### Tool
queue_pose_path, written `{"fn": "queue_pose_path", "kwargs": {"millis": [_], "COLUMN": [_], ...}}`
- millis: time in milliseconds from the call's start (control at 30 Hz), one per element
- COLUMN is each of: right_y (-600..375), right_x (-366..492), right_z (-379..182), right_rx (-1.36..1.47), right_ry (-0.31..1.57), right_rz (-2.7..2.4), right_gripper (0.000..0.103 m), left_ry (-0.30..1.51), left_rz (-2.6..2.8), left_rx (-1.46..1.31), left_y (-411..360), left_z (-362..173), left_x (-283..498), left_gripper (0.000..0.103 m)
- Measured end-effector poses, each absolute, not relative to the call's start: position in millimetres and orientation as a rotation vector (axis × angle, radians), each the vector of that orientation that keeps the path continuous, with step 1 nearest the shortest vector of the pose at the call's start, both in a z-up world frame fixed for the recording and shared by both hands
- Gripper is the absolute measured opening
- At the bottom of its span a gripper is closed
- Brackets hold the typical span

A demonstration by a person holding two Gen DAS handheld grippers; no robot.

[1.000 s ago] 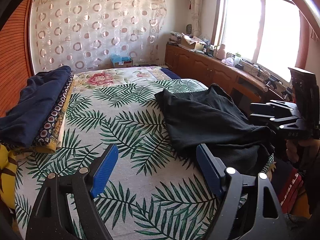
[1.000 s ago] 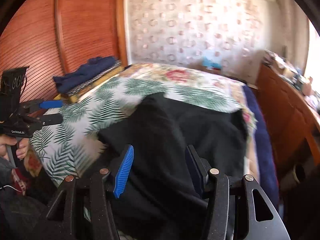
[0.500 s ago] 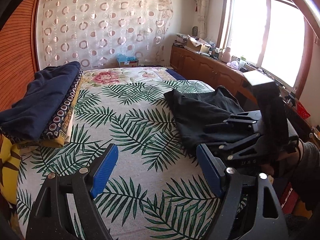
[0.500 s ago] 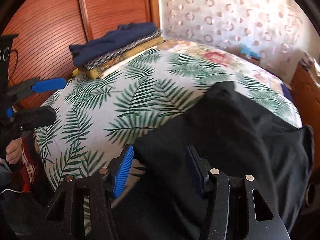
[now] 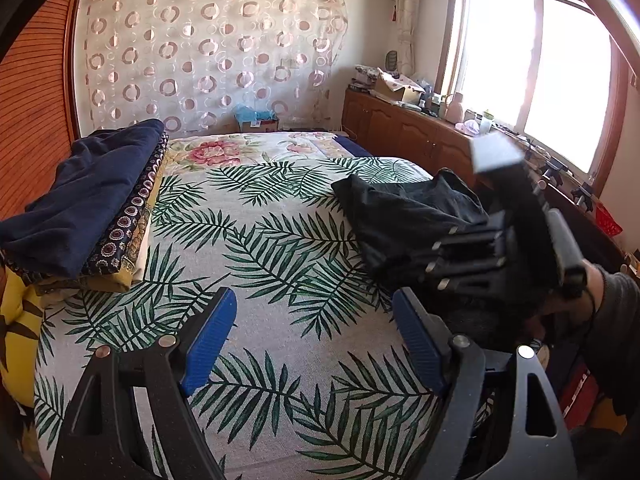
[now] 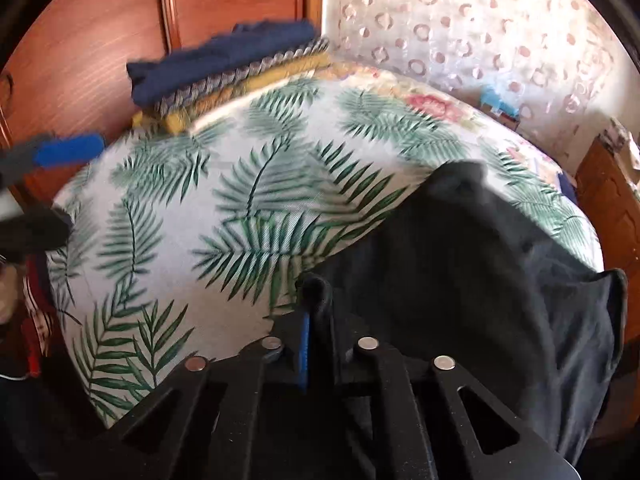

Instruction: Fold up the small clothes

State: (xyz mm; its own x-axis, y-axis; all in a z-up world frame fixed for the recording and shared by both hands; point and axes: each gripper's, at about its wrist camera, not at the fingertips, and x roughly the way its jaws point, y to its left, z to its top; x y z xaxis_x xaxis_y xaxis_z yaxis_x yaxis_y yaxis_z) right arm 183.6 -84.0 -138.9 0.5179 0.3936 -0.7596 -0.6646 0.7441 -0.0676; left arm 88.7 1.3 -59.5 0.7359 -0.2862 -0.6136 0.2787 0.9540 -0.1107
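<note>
While pinched, black garment (image 6: 460, 264), right tongs (image 6: 316, 300)

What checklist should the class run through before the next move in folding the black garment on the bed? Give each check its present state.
1. Right gripper shut on the black garment: ok, fabric sits pinched between its closed fingers.
2. Left gripper free to take a second hold: ok, jaws wide apart, nothing between them.
3. Garment lies flat: not ok, it is bunched and creased near the bed's edge.
4. Bare leaf-print bedspread in front of the left gripper for spreading: ok.
5. Folded stack apart from the garment: ok, it sits on the far side of the bed.
6. Which part of the garment is pinched: cannot tell.
</note>
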Motion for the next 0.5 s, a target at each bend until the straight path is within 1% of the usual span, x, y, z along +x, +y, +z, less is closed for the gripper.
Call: {"fn": "queue_pose_path", "kwargs": {"millis": [233,400,500], "right_y": [-152.2,-202.8,-224.0], "right_x": [210.3,256.8,284.0], "right_z": [-75.0,-60.5,-65.9], "right_rx": [-0.326,-0.328,-0.316], "right_ry": [0.635,0.617,0.640], "right_rz": [0.475,0.282,0.186], "right_gripper": [0.006,0.006,0.006], "left_ry": [0.683,0.692,0.695], "left_rz": [-0.323,-0.332,-0.335], "left_rx": [-0.011,-0.009,-0.009], "left_y": [-4.7,-9.2,-10.4], "left_z": [-62.3,-64.8,-65.5], "left_x": [89.0,89.7,89.4], "left_gripper": [0.081,0.081,0.081]}}
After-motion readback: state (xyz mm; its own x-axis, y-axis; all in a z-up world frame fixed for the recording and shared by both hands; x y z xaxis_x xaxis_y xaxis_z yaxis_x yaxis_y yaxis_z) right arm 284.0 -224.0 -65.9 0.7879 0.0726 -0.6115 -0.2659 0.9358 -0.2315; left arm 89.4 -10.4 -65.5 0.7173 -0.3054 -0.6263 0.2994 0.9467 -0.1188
